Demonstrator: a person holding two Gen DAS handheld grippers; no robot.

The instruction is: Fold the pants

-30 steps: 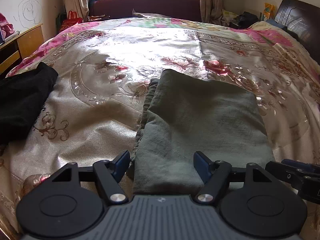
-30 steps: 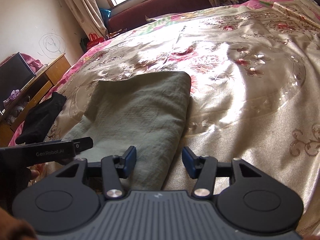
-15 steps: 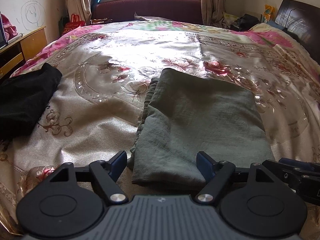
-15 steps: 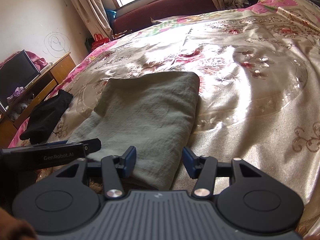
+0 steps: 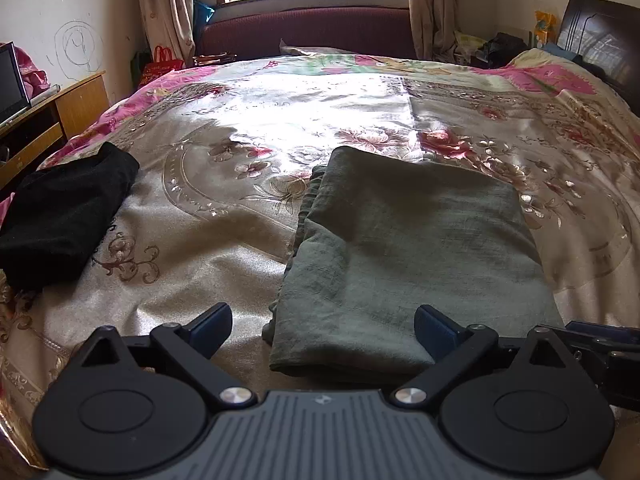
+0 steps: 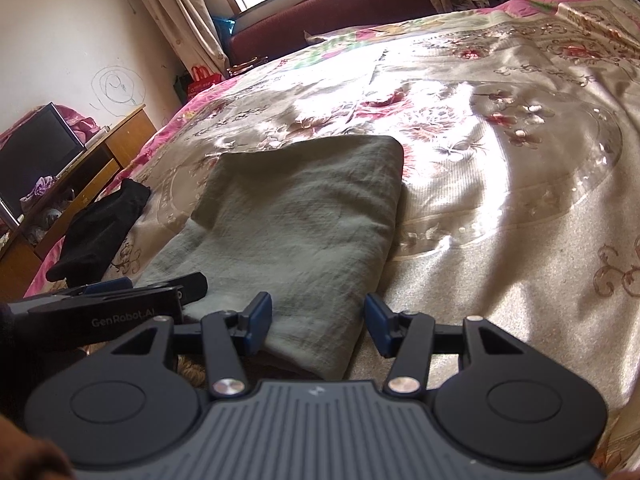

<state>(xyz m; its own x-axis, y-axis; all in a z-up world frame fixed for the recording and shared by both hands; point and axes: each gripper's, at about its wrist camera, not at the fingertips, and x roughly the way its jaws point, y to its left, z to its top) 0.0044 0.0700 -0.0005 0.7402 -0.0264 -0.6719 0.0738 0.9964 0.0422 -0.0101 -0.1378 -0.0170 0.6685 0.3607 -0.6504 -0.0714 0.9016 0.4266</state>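
Observation:
The grey-green pants (image 5: 412,256) lie folded into a flat rectangle on the floral bedspread (image 5: 224,240); they also show in the right wrist view (image 6: 296,232). My left gripper (image 5: 323,326) is open and empty, just short of the pants' near edge. My right gripper (image 6: 318,324) is open and empty, over the near right corner of the pants. The left gripper also shows in the right wrist view (image 6: 132,300) at the pants' near left corner. Part of the right gripper (image 5: 600,336) shows at the right of the left wrist view.
A black garment (image 5: 64,216) lies folded on the bed's left side, seen too in the right wrist view (image 6: 100,232). A wooden desk (image 6: 80,168) with a screen (image 6: 36,148) stands left of the bed. A maroon sofa (image 5: 308,32) under the window and a dark headboard (image 5: 600,40) lie beyond.
Both grippers have drawn back and risen from the folded pants, so more of the room shows. The left gripper's fingers have opened wider. The pants have not moved.

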